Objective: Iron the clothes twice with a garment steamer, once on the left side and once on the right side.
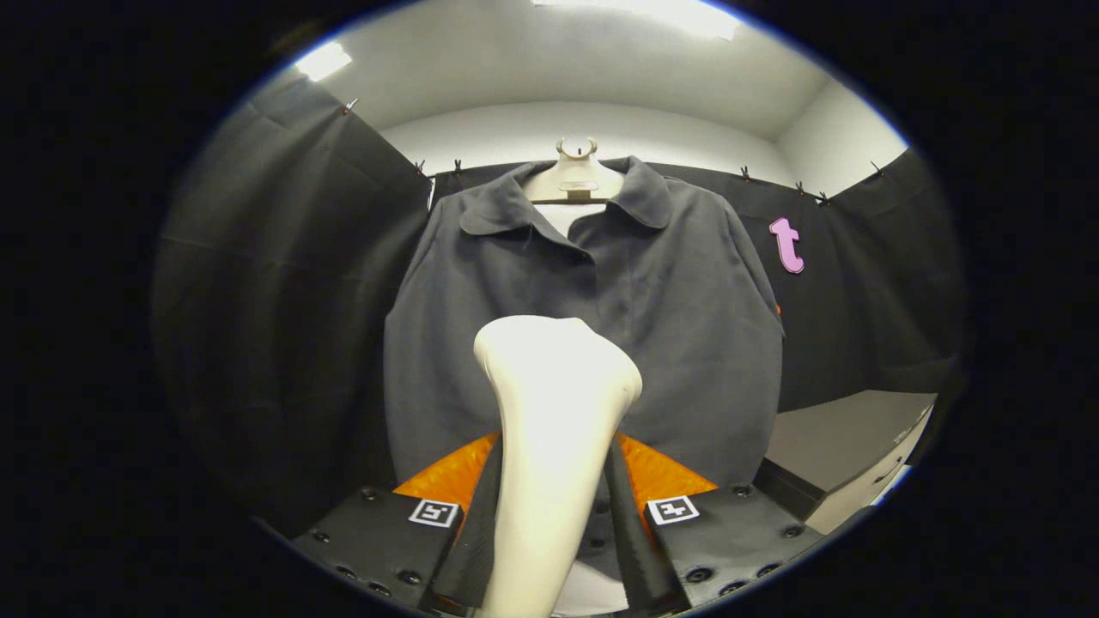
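Note:
A dark grey collared shirt point(601, 300) hangs on a pale hanger point(573, 176) straight ahead, in front of the black cloth wall. My gripper point(549, 532) is shut on the white garment steamer point(554, 412), both fingers pressing its handle from either side. The steamer's broad head rises upright between the fingers. It stands before the lower middle of the shirt, slightly left of the button placket. Whether the head touches the fabric I cannot tell. The steamer hides the shirt's lower middle.
A grey-topped cabinet or table point(846, 446) stands low at the right, just beyond the shirt's right hem. Black cloth walls point(283, 300) close in on the left and behind. White wall and ceiling lights are above.

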Available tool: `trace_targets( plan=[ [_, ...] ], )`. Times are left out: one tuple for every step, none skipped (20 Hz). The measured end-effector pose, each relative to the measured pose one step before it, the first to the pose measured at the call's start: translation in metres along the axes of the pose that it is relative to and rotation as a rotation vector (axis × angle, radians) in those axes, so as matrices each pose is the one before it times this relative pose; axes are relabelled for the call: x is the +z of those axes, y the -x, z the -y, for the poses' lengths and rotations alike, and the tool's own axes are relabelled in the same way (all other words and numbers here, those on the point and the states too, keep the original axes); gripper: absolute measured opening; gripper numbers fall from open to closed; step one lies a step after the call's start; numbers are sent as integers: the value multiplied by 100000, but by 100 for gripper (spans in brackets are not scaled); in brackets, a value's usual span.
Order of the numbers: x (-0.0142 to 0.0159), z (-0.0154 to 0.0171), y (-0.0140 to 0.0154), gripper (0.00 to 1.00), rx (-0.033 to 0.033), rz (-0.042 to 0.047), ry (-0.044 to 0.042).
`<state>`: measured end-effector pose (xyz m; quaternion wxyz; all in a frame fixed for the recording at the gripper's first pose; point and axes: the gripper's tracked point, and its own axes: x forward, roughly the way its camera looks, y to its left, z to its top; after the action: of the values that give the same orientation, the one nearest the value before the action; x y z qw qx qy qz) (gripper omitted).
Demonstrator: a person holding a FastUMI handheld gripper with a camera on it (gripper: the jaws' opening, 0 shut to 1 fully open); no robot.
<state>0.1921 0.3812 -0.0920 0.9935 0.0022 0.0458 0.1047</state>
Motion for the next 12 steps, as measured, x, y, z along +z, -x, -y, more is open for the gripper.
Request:
trace_targets(
  plan=[
    [738,-564,-158,65,482,377,-269],
    [526,-515,-402,65,769,890,-655],
    [572,-577,-319,65,951,763,-589],
    [553,-326,-547,65,340,577,-515],
    [455,-291,-639,65,92,334,-294],
    [527,-221,-677,65,12,388,-171],
    [268,-121,-648,65,-226,290,-129],
    [162,-336,-514,65,494,-4,133],
    [121,-415,-542,65,611,39,63],
    [-89,-250,-509,65,322,-270,231],
    [-97,-262,-398,65,244,-551,116],
    [-27,-165,-549,65,-21,-178,-37]
  ],
)
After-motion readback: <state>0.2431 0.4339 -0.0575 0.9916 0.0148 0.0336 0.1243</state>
